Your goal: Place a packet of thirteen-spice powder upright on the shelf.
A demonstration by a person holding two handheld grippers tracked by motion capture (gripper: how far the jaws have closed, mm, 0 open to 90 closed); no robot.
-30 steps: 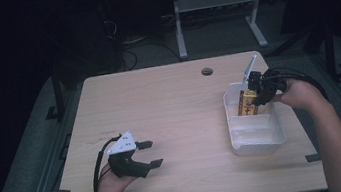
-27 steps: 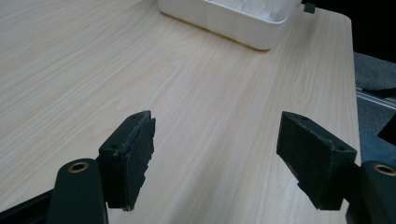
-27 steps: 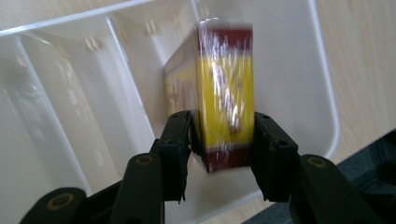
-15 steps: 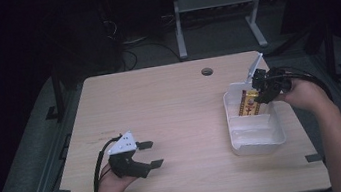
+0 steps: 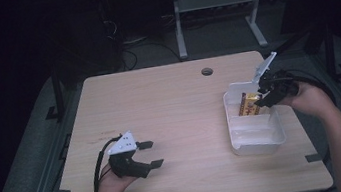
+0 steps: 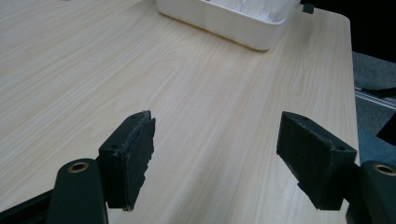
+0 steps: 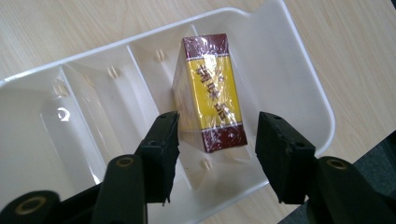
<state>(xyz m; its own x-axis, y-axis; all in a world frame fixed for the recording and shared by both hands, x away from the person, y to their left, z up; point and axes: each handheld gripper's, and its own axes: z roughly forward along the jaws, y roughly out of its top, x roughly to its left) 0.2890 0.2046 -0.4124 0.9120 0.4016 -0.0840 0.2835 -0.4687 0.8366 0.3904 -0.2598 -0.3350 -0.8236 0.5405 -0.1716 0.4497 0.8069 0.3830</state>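
A yellow and maroon wrapped box (image 7: pixel 210 98) lies in the far compartment of a white divided tray (image 7: pixel 299 79) at the table's right side (image 5: pixel 259 146). My right gripper (image 7: pixel 217 154) hovers just above the box's (image 5: pixel 249 104) near end. Its jaws have just been opening and stand on either side of the box, with a gap showing at the right pad. In the high view the right gripper (image 5: pixel 261 98) sits at the tray's far right rim. My left gripper (image 5: pixel 152 154) rests low at the table's front left, open, with bare wood between its jaws (image 6: pixel 217 158).
The tray's (image 6: pixel 224 21) other compartments hold nothing. A round cable hole (image 5: pixel 207 71) sits near the table's far edge. A metal stand (image 5: pixel 216 3) is on the floor behind the table. The right table edge runs close beside the tray.
My right hand has drawn slightly away to the right and up, and the box stays lying in the tray. My left hand has kept still.
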